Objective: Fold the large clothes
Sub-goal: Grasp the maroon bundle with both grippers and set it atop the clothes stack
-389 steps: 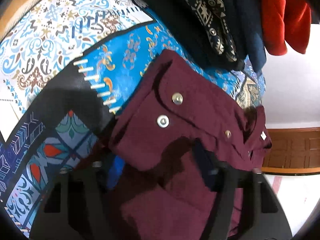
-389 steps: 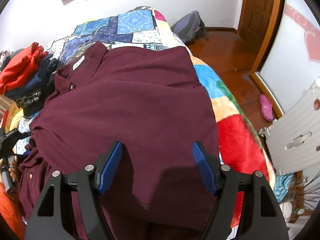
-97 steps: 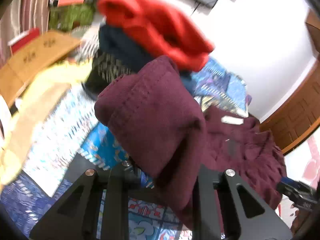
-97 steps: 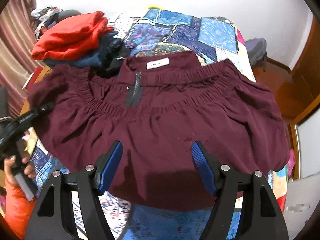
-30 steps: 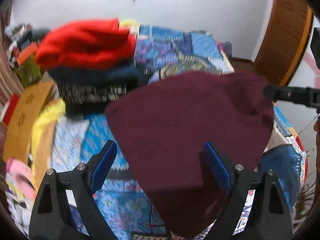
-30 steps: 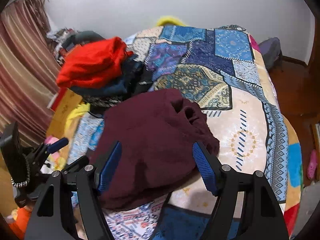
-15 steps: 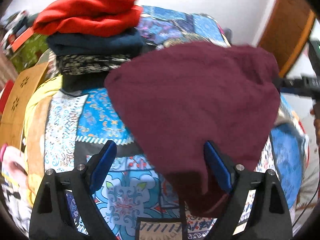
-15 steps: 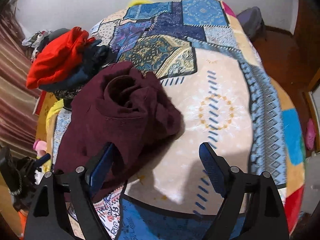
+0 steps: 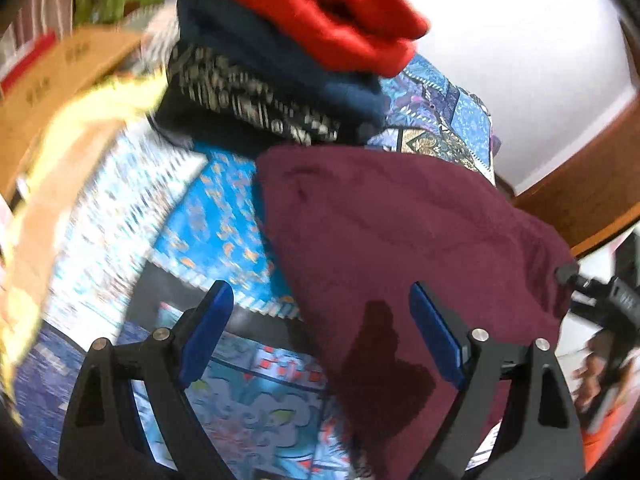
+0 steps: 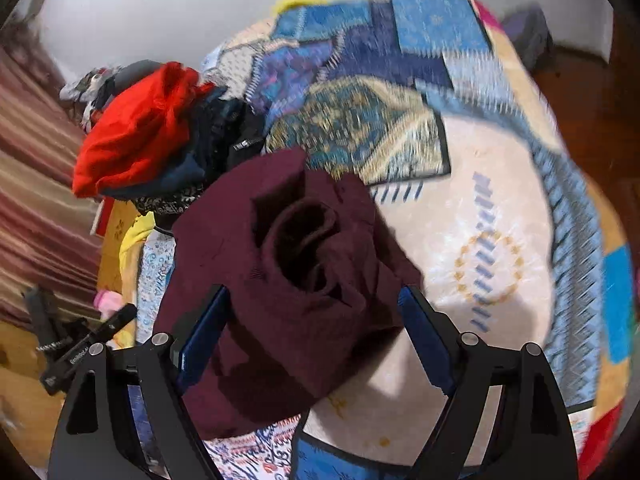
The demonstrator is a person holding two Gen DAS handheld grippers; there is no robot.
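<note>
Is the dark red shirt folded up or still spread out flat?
Folded up. The dark red shirt lies as a thick bundle with doubled layers on the bedspread, beside the pile of clothes.

each black plastic gripper, left (image 9: 320, 336) and right (image 10: 312, 336), has two blue rubber finger pads (image 9: 206, 332) and silver round screws.

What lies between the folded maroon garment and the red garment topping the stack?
Left wrist view: a navy garment and a black patterned one lie stacked between the maroon garment and the red garment.
</note>
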